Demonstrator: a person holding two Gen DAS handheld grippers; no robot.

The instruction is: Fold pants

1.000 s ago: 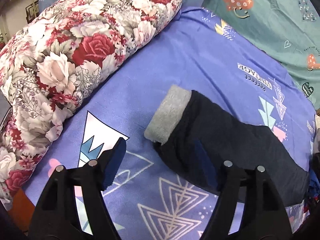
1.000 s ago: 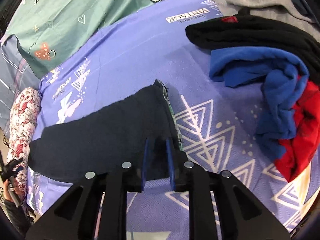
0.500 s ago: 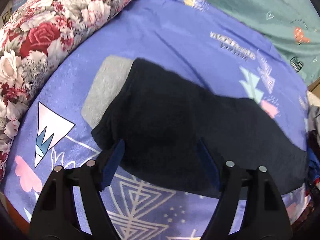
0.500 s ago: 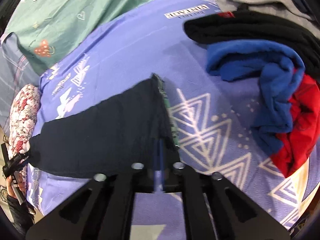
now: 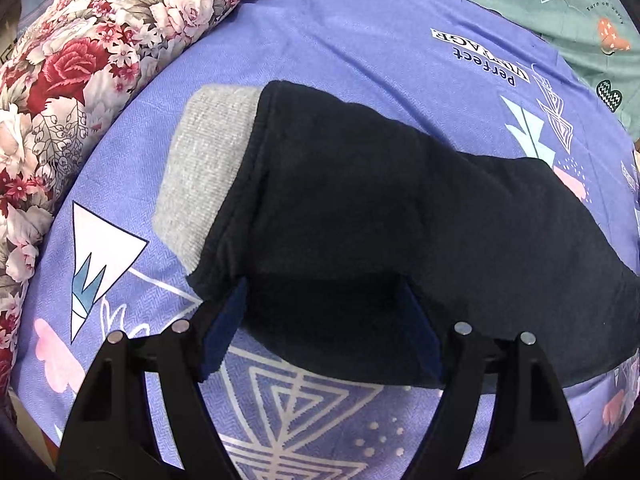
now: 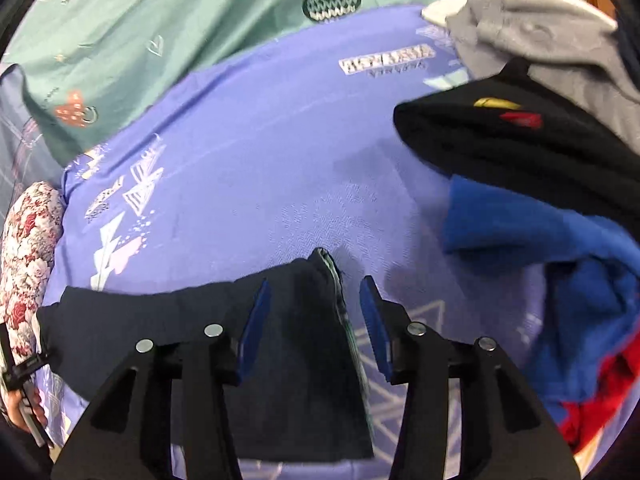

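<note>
purple bedsheet [image 5: 340, 32] covers the bed, with a floral quilt [image 5: 80, 60] along one side. dark pants [image 5: 400, 208] lie flat on the sheet, their grey cuff [image 5: 204, 168] toward the quilt. a clothes pile [image 6: 540, 200] sits beside them. left gripper [image 5: 324, 312] stands wide open over the pants. right gripper [image 6: 314, 312] has just been opening, its jaws apart with the pants edge between them, not pinched.

Matt, fleecy dark navy cloth in the pants [image 5: 360, 208], ribbed grey knit at the cuff [image 5: 204, 160] toward 10 o'clock; smooth printed cotton-like weave on the purple bedsheet [image 5: 340, 32]; matt black plastic gripper arms with shiny metal screws [image 5: 462, 327]; soft blue fleece garment [image 6: 560, 264] at 3 o'clock.
</note>
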